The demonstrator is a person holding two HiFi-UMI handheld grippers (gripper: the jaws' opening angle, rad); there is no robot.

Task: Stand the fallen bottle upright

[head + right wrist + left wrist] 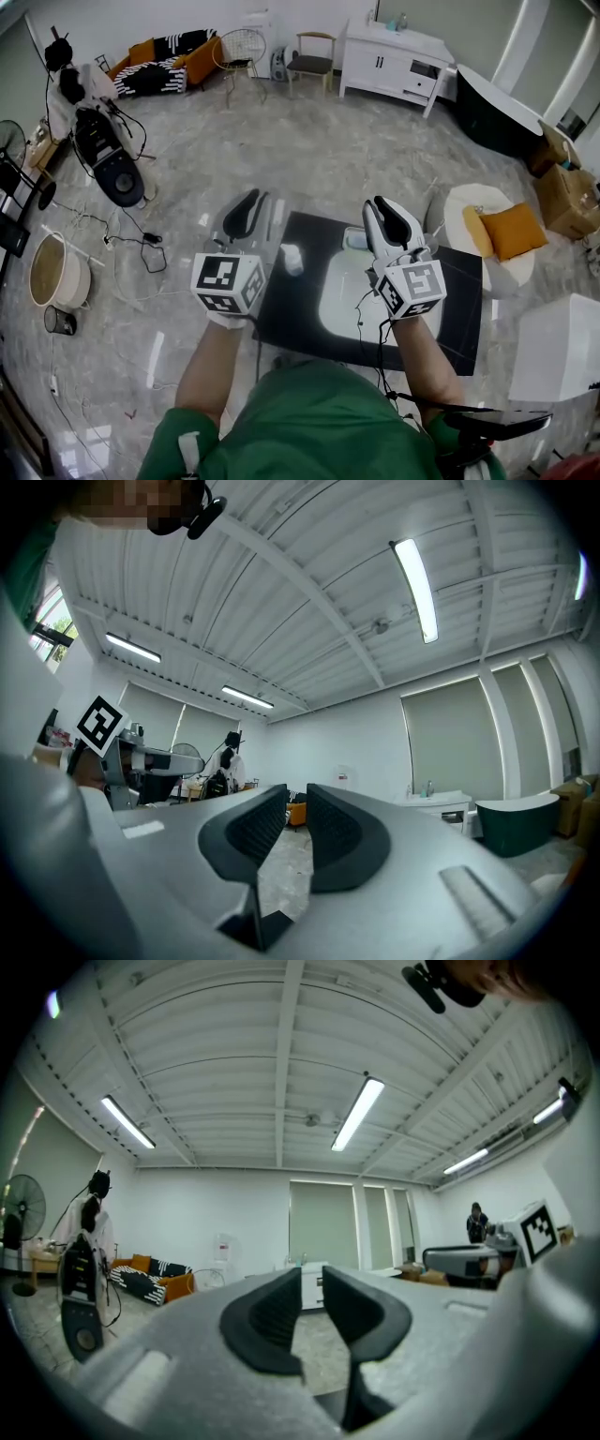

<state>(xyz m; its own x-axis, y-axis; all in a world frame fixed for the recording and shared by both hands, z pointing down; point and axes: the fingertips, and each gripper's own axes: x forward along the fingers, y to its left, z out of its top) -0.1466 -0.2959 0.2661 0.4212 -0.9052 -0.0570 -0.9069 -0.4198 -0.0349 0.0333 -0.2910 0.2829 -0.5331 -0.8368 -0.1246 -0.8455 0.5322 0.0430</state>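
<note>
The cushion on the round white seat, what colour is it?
The cushion is orange-yellow; the head view shows it best.

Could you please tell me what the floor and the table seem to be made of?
The floor looks like polished grey stone or marble-look tile: faint veining and bright glare patches. The table top appears matt black, perhaps painted wood or laminate; it shows little glare, so that stays open.

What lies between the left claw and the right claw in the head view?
In the head view, the black table shows between the left claw and the right claw, bearing a small pale object, perhaps the bottle, and a white tray.
</note>
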